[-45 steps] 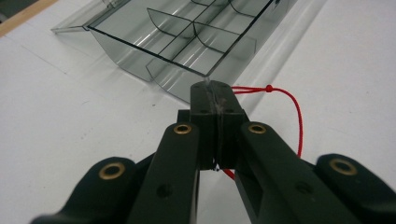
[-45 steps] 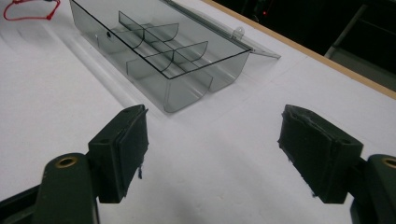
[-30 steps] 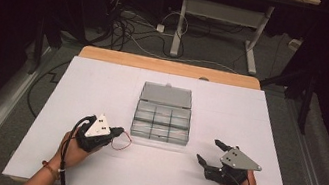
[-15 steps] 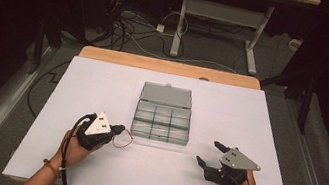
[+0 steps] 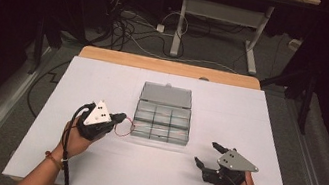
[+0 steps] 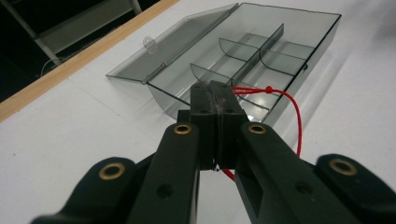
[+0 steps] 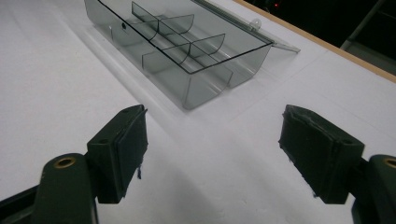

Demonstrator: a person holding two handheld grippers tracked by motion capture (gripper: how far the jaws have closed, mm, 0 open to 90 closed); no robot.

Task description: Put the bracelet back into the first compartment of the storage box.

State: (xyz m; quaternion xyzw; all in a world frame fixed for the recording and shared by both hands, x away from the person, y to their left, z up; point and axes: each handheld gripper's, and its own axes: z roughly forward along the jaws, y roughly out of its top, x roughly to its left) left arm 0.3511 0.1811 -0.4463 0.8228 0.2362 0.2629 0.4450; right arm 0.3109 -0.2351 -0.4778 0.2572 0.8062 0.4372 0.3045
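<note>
Now: one six-compartment box [image 5: 163, 117]; left tongs [image 6: 215, 100] pinch one red cord [image 6: 294, 109]; right tongs [image 7: 212, 135] gaping.

No readable text, labels, brands, numbers or signs anywhere. The clear compartment box [image 5: 163, 118] bears no lettering on lid or walls. The grey plates on the grippers beside the box carry only dark dots, no characters. White table surface [image 5: 104, 77] around the box is unmarked.

I cannot see the red cord's [image 6: 285, 100] pinched end; the left gripper [image 6: 215, 100] hides it between closed jaws.
</note>
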